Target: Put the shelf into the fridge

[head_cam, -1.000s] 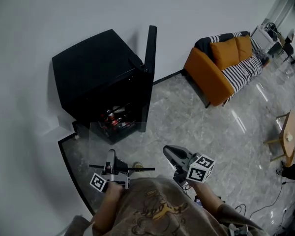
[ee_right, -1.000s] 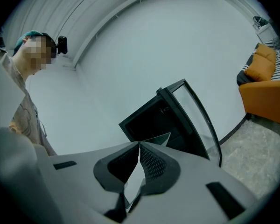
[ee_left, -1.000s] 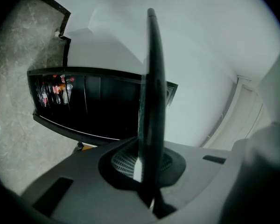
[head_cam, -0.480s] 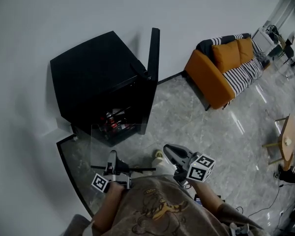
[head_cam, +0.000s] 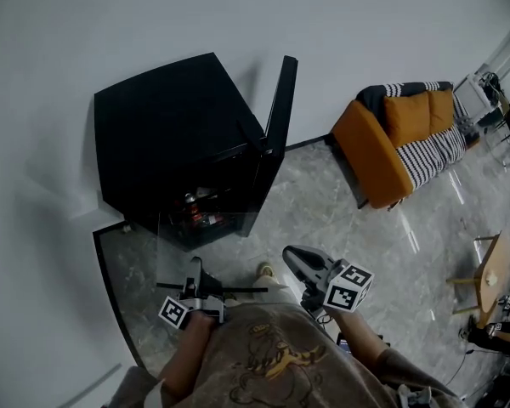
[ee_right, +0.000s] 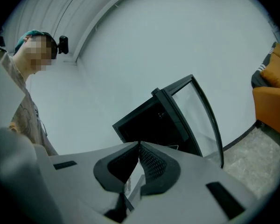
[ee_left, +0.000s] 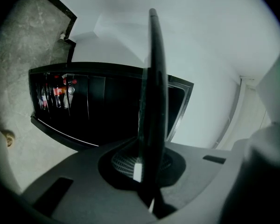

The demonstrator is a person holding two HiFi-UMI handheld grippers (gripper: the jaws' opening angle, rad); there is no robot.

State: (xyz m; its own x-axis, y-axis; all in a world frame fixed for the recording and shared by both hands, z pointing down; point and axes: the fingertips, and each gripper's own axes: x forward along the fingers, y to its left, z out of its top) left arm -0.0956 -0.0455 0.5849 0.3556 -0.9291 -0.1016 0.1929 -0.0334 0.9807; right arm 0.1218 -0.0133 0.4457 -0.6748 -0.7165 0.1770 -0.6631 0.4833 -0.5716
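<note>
The black fridge (head_cam: 170,134) stands against the wall with its glass door (head_cam: 276,134) swung open; bottles (head_cam: 195,211) show low inside. My left gripper (head_cam: 194,286) is shut on the near edge of the clear glass shelf (head_cam: 208,249), held flat just in front of the fridge opening. In the left gripper view the shelf (ee_left: 151,101) runs edge-on as a dark bar out of the shut jaws, with the fridge (ee_left: 107,111) behind it. My right gripper (head_cam: 291,256) hangs beside the shelf, shut and empty; its view shows the fridge (ee_right: 154,120) and door (ee_right: 196,111) ahead.
An orange sofa (head_cam: 399,134) with a striped throw stands at the right along the wall. A small wooden table (head_cam: 493,266) is at the far right. A dark border strip (head_cam: 110,287) crosses the marble floor at the left. The person's foot (head_cam: 263,270) shows under the shelf.
The view has shifted slightly, so the fridge sits a little further right. The foot has stepped forward. The left gripper still holds the shelf at the same spot before the opening.
</note>
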